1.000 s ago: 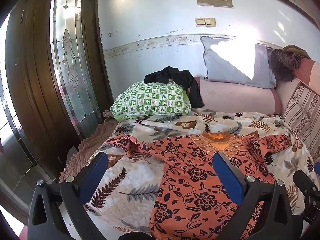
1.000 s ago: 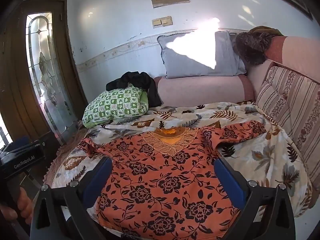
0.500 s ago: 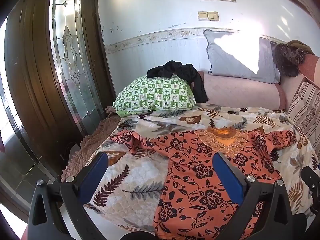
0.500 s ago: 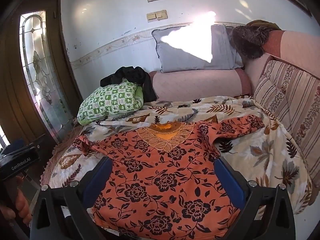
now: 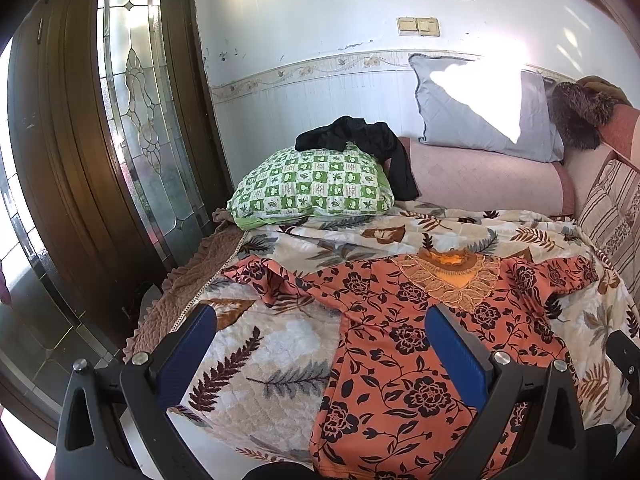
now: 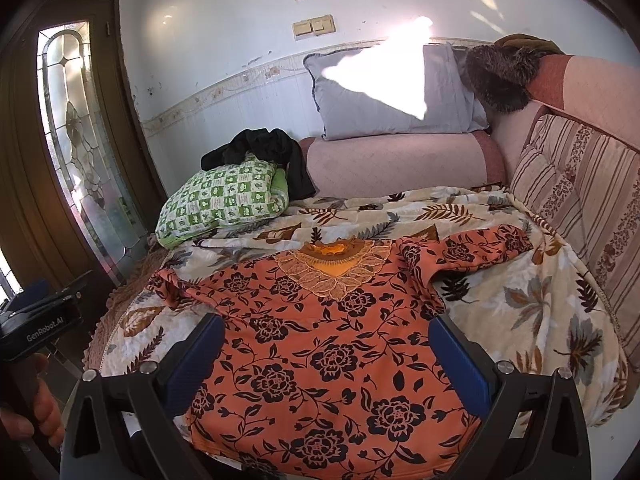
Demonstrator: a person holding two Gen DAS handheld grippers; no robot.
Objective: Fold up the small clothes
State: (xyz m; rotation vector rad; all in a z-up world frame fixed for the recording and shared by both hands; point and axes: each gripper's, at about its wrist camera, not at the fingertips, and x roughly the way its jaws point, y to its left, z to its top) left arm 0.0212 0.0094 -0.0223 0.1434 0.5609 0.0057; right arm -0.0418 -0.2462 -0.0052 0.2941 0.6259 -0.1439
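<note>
- Both tongs are spread wide and hold nothing: the left gripper (image 5: 320, 356) hangs over the near left part of the bed, the right gripper (image 6: 326, 364) over the lower body of the top.
- Neither set of blue pads touches cloth as far as the fisheye shows, though height above the fabric is hard to judge at the frame's bottom edge.
- Orange floral top (image 6: 320, 344) lies face up and nearly flat on the leaf-print quilt (image 6: 532, 312), neckline away from the person, hem at the near edge of the bed.
- Its left sleeve (image 5: 272, 280) is bunched and twisted near the bed's left edge; the right sleeve (image 6: 472, 248) stretches out toward the striped cushion (image 6: 580, 200).
- Folding looks not yet begun; a first grasp is probably next.
- Risk: the hem sits at the bed's edge, so a careless pull toward the person could drag the top off the quilt.
- Risk: the quilt is soft and loose, so a deep pinch could catch quilt with the top and lift both.
- Risk: folding over the bunched left sleeve would trap the twist and leave a lumpy fold; it wants spreading first.
- Risk: thin cloth may slip from the pads if only the very edge is taken.
- Green pillow (image 5: 312, 184) and black garment (image 5: 360, 144) lie well behind, out of the way.
</note>
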